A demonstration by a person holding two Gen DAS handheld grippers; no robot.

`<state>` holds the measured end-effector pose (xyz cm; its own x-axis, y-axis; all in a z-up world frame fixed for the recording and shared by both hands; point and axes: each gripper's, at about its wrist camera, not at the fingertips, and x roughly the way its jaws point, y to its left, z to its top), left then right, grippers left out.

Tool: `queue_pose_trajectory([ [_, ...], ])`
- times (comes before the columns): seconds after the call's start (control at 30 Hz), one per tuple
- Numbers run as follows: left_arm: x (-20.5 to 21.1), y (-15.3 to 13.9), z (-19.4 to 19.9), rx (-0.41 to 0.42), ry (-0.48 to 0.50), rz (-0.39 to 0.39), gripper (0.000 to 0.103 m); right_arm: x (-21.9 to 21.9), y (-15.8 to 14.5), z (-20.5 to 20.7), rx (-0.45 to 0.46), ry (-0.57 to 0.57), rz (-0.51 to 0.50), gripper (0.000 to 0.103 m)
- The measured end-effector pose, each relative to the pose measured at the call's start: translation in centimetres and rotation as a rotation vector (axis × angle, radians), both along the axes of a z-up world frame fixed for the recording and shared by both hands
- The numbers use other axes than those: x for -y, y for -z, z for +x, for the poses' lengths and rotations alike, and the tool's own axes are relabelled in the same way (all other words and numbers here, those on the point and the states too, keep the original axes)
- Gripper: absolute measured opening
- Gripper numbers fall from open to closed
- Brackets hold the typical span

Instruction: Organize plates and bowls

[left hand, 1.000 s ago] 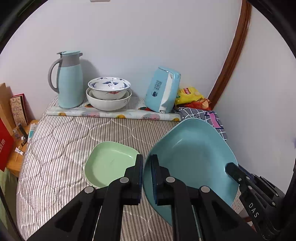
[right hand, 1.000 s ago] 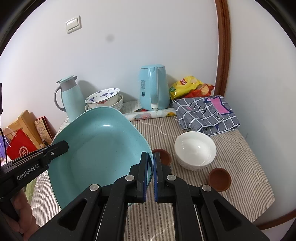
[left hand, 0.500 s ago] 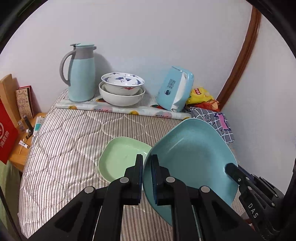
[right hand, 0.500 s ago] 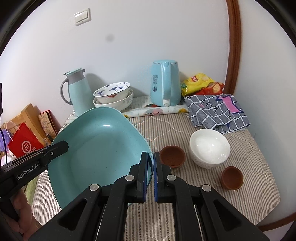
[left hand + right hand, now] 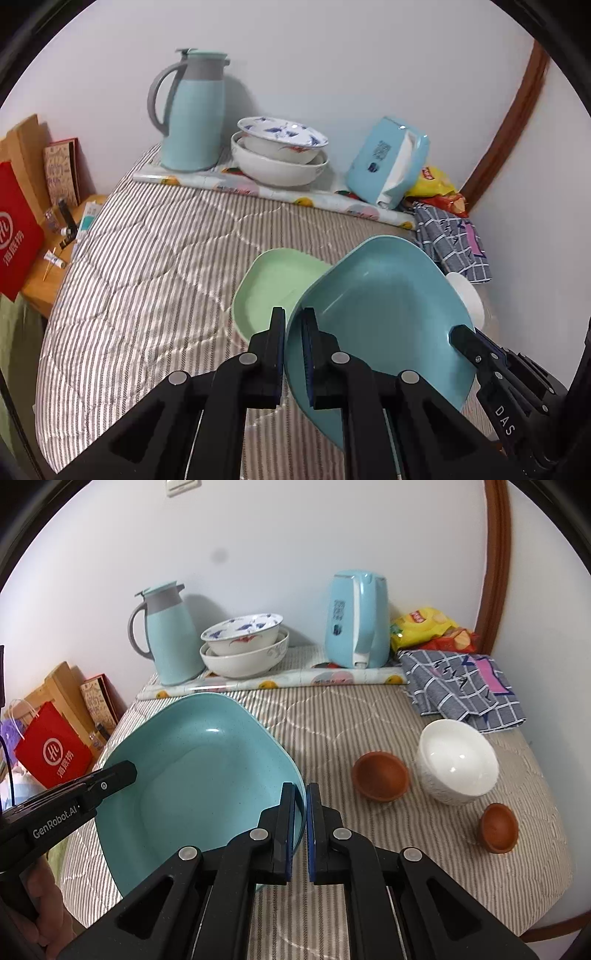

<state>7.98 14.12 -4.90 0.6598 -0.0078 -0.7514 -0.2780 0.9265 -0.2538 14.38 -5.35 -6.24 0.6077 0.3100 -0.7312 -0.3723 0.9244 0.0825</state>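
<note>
A large teal plate (image 5: pixel 384 314) (image 5: pixel 199 775) hangs tilted above the striped tabletop (image 5: pixel 155 280), gripped at opposite rims. My left gripper (image 5: pixel 293 325) is shut on its near-left rim. My right gripper (image 5: pixel 301 801) is shut on its right rim. A pale green plate (image 5: pixel 273 284) lies flat on the table, and the teal plate's edge covers its right part. Two stacked patterned bowls (image 5: pixel 280 151) (image 5: pixel 243 646) stand at the back. A white bowl (image 5: pixel 458 760) and two brown cups (image 5: pixel 380 775) (image 5: pixel 498 827) rest on the right.
At the back stand a teal thermos jug (image 5: pixel 192 114), a teal kettle (image 5: pixel 358 620), a rolled patterned sheet (image 5: pixel 258 188), snack bags (image 5: pixel 424 627) and a checked cloth (image 5: pixel 461 690). A red paper bag (image 5: pixel 51 753) and boxes sit beyond the left table edge.
Both grippers have carried the teal plate forward and down toward the table. Its rim now overlaps the green plate, and the things at the back look nearer.
</note>
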Motion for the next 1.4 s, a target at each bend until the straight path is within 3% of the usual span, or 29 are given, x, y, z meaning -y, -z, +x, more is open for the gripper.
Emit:
queue_pose_trajectory([
  [0.53, -3.2, 6.0, 0.9, -0.131, -0.053, -0.053, 0.009, -3.2, 5.5, 1.6, -0.12, -0.052, -0.044, 0.006],
  [0.77, -4.7, 6.8, 1.5, -0.139, -0.106, -0.081, 0.009, -4.8, 6.3, 2.7, -0.126, -0.091, -0.056, 0.006],
  [1.03, -4.9, 6.7, 3.4, -0.148, -0.13, -0.051, 0.01, -6.1, 6.3, 4.9, -0.114, -0.113, -0.053, 0.006],
  [1.4, -4.2, 8.4, 6.0, -0.181, -0.151, -0.018, 0.01, -6.9, 8.1, 7.3, -0.106, -0.144, -0.129, 0.007],
])
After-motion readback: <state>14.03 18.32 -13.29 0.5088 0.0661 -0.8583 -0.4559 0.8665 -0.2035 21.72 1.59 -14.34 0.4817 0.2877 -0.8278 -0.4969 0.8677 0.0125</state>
